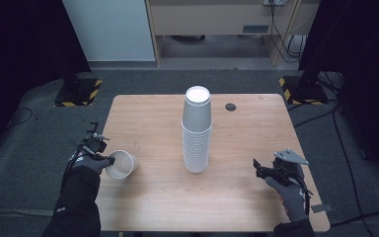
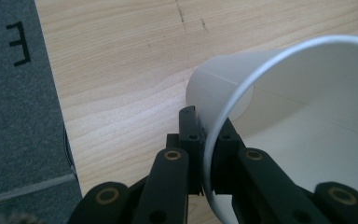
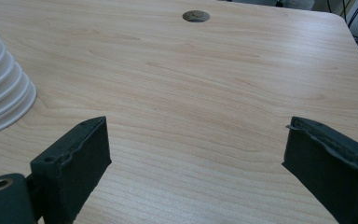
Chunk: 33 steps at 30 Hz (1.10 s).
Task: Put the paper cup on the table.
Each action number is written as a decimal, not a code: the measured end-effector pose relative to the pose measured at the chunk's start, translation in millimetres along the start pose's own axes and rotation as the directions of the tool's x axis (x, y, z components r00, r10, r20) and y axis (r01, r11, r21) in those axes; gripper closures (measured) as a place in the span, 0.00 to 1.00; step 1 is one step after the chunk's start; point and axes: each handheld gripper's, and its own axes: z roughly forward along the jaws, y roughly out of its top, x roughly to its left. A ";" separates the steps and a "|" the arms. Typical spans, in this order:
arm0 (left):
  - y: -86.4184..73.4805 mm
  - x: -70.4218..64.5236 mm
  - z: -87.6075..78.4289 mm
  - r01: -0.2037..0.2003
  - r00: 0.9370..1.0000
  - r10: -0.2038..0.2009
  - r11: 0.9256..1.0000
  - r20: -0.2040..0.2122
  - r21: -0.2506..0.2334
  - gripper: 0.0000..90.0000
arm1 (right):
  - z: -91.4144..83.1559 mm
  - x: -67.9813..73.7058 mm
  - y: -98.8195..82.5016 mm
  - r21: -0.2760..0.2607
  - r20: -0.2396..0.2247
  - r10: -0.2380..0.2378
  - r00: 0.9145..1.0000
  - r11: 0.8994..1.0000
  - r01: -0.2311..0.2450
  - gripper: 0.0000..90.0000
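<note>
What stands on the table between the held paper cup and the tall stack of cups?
Nothing visible does. Bare table lies between the paper cup, clamped by its rim in the left hand-held gripper, and the stack of cups.

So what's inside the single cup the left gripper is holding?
Nothing visible: the cup lies tipped, mouth toward the camera, showing bare white wall and bottom. The left gripper pinches its rim, one jaw inside, hiding a small patch of wall near the rim.
</note>
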 end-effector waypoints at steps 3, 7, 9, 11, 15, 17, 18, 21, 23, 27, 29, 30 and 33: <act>2.4 0.8 -1.9 0.002 1.000 -0.002 1.000 0.000 0.021 0.95 | -0.2 0.1 0.1 0.000 -0.001 0.001 1.000 1.000 -0.001 0.08; 4.1 1.9 -3.5 0.007 1.000 -0.008 0.998 0.007 0.068 0.95 | -0.3 -0.2 0.2 -0.001 -0.001 0.000 1.000 1.000 0.000 0.08; 4.8 1.8 -3.8 0.007 1.000 -0.009 0.996 0.015 0.087 0.95 | -0.1 -0.3 0.0 -0.001 -0.001 0.000 1.000 1.000 0.000 0.08; 5.8 0.7 -3.8 0.013 1.000 -0.016 0.994 0.026 0.110 0.95 | -0.1 -0.1 0.1 0.001 -0.002 -0.001 1.000 1.000 0.001 0.08; 7.3 -1.2 -5.2 0.015 0.999 -0.020 0.990 0.029 0.139 0.95 | 0.1 0.2 0.1 0.001 -0.002 -0.002 1.000 1.000 0.002 0.08; 9.3 -2.0 -7.7 0.012 0.999 -0.017 0.985 0.028 0.171 0.95 | 0.2 0.2 0.0 0.001 -0.002 -0.001 1.000 1.000 0.001 0.08; 9.3 -2.0 -7.7 0.012 0.999 -0.017 0.985 0.028 0.171 0.95 | 0.2 0.2 0.0 0.001 -0.002 -0.001 1.000 1.000 0.001 0.08; 10.9 -3.2 -8.2 0.008 1.000 -0.013 0.981 0.026 0.193 0.95 | -0.1 0.2 0.2 0.000 -0.002 -0.004 1.000 1.000 0.004 0.08; 11.1 -3.9 -6.6 0.015 0.999 -0.022 0.980 0.032 0.200 0.95 | -0.3 0.2 0.3 0.000 -0.003 -0.002 1.000 1.000 0.002 0.08; 10.7 -4.5 -2.8 0.017 0.999 -0.025 0.973 0.034 0.228 0.95 | -0.1 0.3 0.3 -0.001 -0.002 -0.006 1.000 1.000 0.006 0.08; 10.2 -4.5 -1.8 0.023 0.999 -0.034 0.971 0.039 0.240 0.95 | 0.0 0.5 0.3 0.000 -0.003 -0.005 1.000 1.000 0.005 0.08; 9.8 -4.7 -1.3 0.028 0.998 -0.041 0.966 0.046 0.257 0.95 | 0.0 0.5 0.3 0.000 -0.003 -0.006 1.000 1.000 0.006 0.08; 9.2 -5.3 0.5 0.034 0.998 -0.048 0.962 0.043 0.271 0.95 | 0.1 0.6 0.3 -0.001 -0.004 -0.007 1.000 1.000 0.007 0.08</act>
